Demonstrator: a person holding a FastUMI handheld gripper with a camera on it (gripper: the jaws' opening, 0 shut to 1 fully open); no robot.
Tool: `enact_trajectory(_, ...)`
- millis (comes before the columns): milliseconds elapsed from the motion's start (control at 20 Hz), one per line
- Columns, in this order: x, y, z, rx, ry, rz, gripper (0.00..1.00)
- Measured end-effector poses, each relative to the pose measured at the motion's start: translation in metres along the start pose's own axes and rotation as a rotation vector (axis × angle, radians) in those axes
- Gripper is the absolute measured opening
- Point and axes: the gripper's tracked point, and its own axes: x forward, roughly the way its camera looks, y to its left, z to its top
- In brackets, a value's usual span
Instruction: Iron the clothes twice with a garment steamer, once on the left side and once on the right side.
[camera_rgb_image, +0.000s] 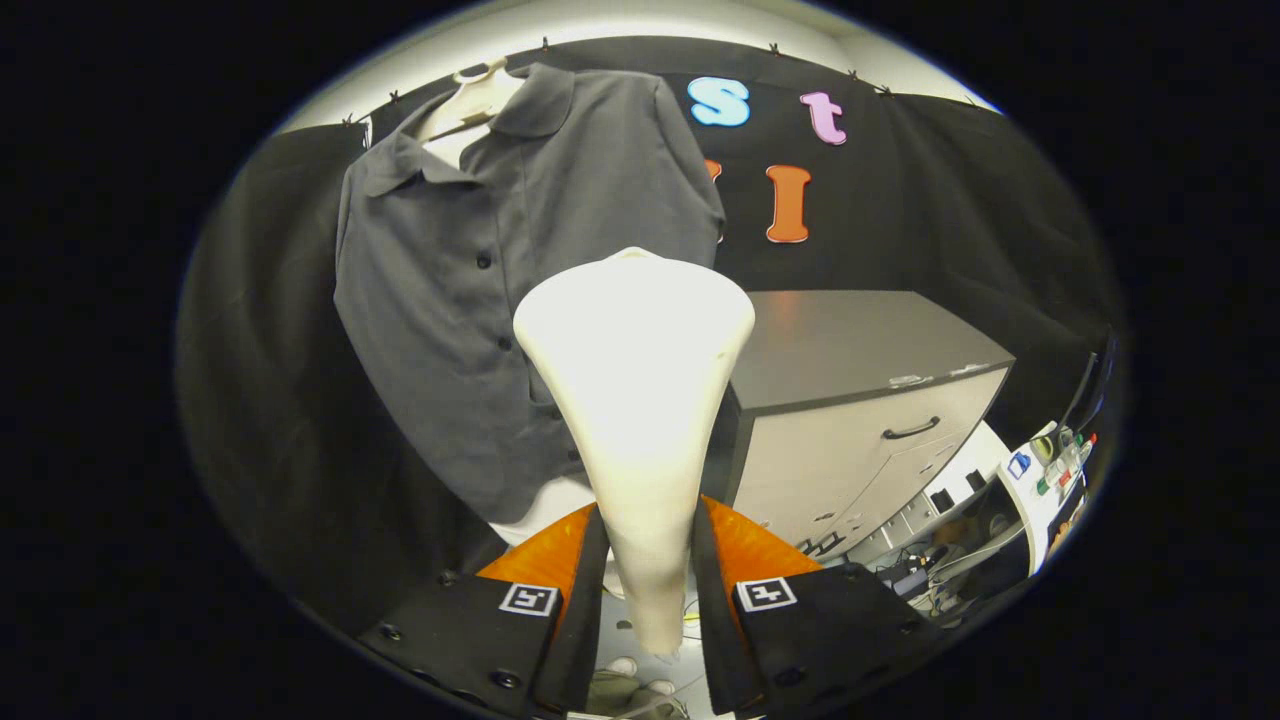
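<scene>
White plastic fills the near ground: the garment steamer (634, 400) stands upright between the two fingers of the gripper (647, 560), which are closed against its narrow handle from both sides. Its body widens upward into a broad rounded head that rises well ahead of the fingertips. Just beyond that head, and to its left, hangs the grey shirt (500, 270), a buttoned polo on a pale hanger (478, 95) set against the black cloth wall (950, 200). The steamer head overlaps the shirt's lower right part, near the button line; whether it touches the cloth cannot be told. The shirt's left edge and its short sleeve on the right both hang free against the black cloth, so there is open room on each side of the garment and above the steamer head. Below the hem a white surface (545, 505) shows just past the left finger. To the right of the steamer stands a low cabinet (860, 400) with a dark top and pale drawer fronts, its near corner just beside the steamer's body. Farther right and lower lie cables and small equipment (1040, 480) on the floor, well apart from the shirt.
</scene>
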Motion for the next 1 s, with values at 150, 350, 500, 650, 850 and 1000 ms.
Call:
enact_trajectory(150,-0.017,-0.004,0.032,0.023,-0.064,-0.010,0.51)
enact_trajectory(350,-0.028,-0.014,0.062,0.044,-0.130,-0.028,0.50)
enact_trajectory(500,-0.026,-0.018,0.069,0.056,-0.145,-0.041,0.51)
enact_trajectory(650,-0.015,-0.022,0.068,0.065,-0.134,-0.061,0.51)
enact_trajectory(850,-0.003,-0.022,0.070,0.075,-0.129,-0.077,0.51)
enact_trajectory(1000,0.003,-0.019,0.071,0.074,-0.130,-0.084,0.51)
